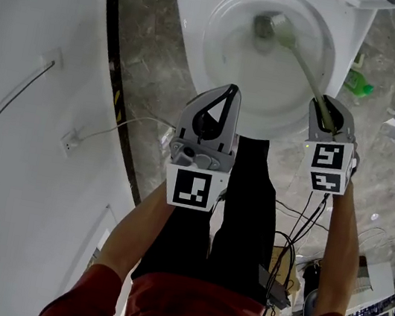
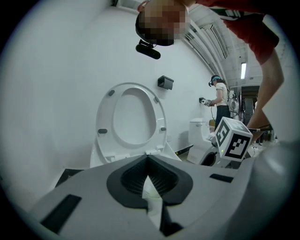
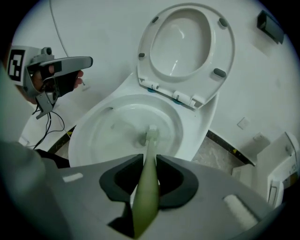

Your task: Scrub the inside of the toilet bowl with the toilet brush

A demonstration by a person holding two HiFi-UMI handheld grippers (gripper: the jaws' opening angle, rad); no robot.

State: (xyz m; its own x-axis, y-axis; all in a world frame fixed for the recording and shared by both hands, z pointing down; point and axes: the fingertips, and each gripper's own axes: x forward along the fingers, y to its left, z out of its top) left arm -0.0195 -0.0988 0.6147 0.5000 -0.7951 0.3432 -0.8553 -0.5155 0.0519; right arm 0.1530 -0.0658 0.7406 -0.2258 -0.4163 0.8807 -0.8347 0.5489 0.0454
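Nearest, under the person's arms, black cables [image 1: 298,223] trail over the marble floor [image 1: 149,46]. The right gripper [image 1: 327,108] has its jaws pinched on the pale green handle of the toilet brush [image 3: 145,187]. The handle runs out between the dark pads and slopes down and away into the toilet bowl [image 1: 209,49]. To its left the left gripper [image 1: 228,95] hangs over the bowl's near rim. Its jaws are pressed together at the tips with nothing between them, and it is well apart from the brush. In the bowl, the brush head [image 1: 269,28] sits low, at or just beside the drain opening at the far bottom; whether it touches the porcelain cannot be told. Apart from the brush and a little water, the bowl looks bare. Behind the bowl the seat [image 3: 187,51] is raised and leans back towards the white wall [image 1: 28,86]. Nothing stands between either gripper and the bowl. On the floor right of the bowl is a green thing, perhaps a cleaner bottle [image 1: 358,83]. On the left, a black-and-yellow strip [image 1: 117,79] follows the foot of the wall, and a socket [image 1: 71,143] with a thin white lead sits on the wall. Farther off, the left gripper view shows a small black box [image 2: 165,82] on the wall, a second toilet [image 2: 199,133], and another person [image 2: 218,96] standing beyond it.
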